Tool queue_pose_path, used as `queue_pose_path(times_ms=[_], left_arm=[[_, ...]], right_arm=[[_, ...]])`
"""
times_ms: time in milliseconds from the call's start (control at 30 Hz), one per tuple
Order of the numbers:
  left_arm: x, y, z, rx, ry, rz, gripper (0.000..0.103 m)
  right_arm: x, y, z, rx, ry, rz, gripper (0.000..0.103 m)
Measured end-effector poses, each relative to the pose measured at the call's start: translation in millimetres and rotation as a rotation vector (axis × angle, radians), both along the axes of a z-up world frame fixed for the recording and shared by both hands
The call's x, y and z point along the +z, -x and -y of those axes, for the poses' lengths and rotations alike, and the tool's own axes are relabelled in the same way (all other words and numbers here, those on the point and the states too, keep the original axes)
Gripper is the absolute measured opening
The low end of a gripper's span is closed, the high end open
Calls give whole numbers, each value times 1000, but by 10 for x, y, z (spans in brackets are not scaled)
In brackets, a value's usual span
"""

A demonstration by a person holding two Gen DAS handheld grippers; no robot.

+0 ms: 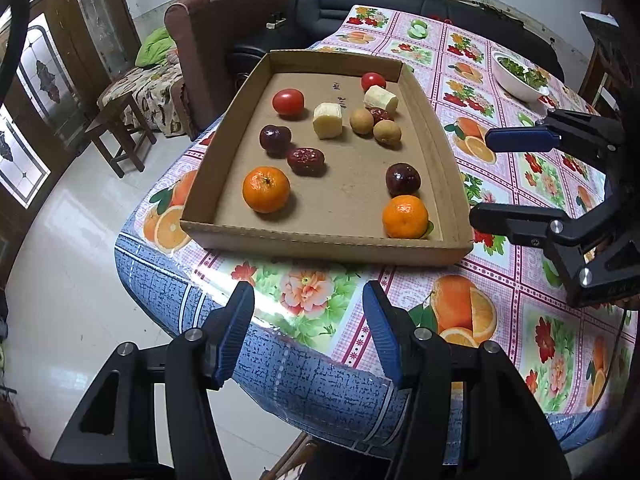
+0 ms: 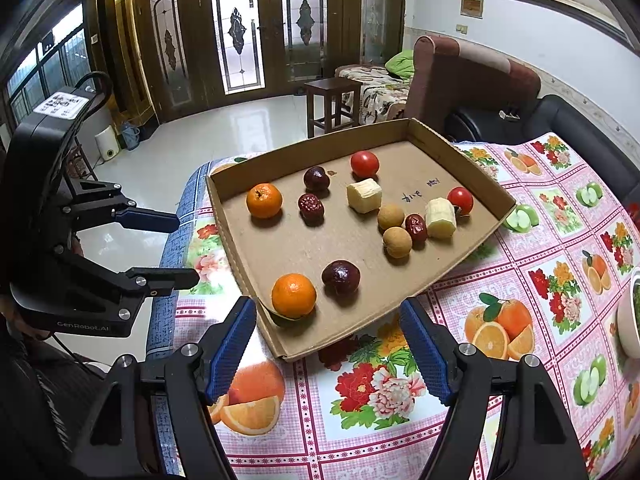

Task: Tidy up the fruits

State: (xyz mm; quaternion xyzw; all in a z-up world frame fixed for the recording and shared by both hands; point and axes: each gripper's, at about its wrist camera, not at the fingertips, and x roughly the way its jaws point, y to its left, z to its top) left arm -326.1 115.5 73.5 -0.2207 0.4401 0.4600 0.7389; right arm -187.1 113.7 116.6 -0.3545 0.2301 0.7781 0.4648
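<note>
- Broadly, the table [image 1: 520, 184] under its fruit-print cloth carries a shallow cardboard tray [image 1: 320, 240] near its corner, and every loose fruit in view lies inside that tray; a white bowl [image 1: 516, 76] of greens sits well apart at the far side.
- Both claws hang short of the tray's near rim, over the cloth: the left gripper [image 1: 308, 336] has its jaws spread with nothing between them, and the right gripper [image 2: 328, 344] is likewise spread and holds nothing.
- Two oranges lie well apart: one orange [image 1: 266, 189] toward the left wall, the other orange [image 1: 405, 216] in the near right corner.
- Two peeled banana pieces [image 1: 328, 120] sit mid-tray and near the far wall, close but not touching.
- Two tomatoes [image 1: 288, 101] lie along the far side, one left, one beside the farther banana piece.
- Two dark plums [image 1: 275, 138] are split, one left, one just behind the corner orange.
- Two longans [image 1: 361, 121] sit side by side; of the wrinkled dates [image 1: 306, 160], one lies by the left plum and one is tucked among the longans.
- My judgement: like kinds are scattered rather than paired, so this fits sorting under way or a looser arrangement taken as done; the pictures do not settle which.
- Any grasp here calls for a gentle close on round, roll-prone fruit, with care not to nudge neighbours in the longan cluster.
</note>
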Motion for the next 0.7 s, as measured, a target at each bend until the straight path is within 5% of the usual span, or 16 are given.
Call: queue_pose_path(times_ms=[700], left_arm=[[-3,19,8,-2,5,1,55]], right_arm=[[-6,121,33,41,-1,4,76]])
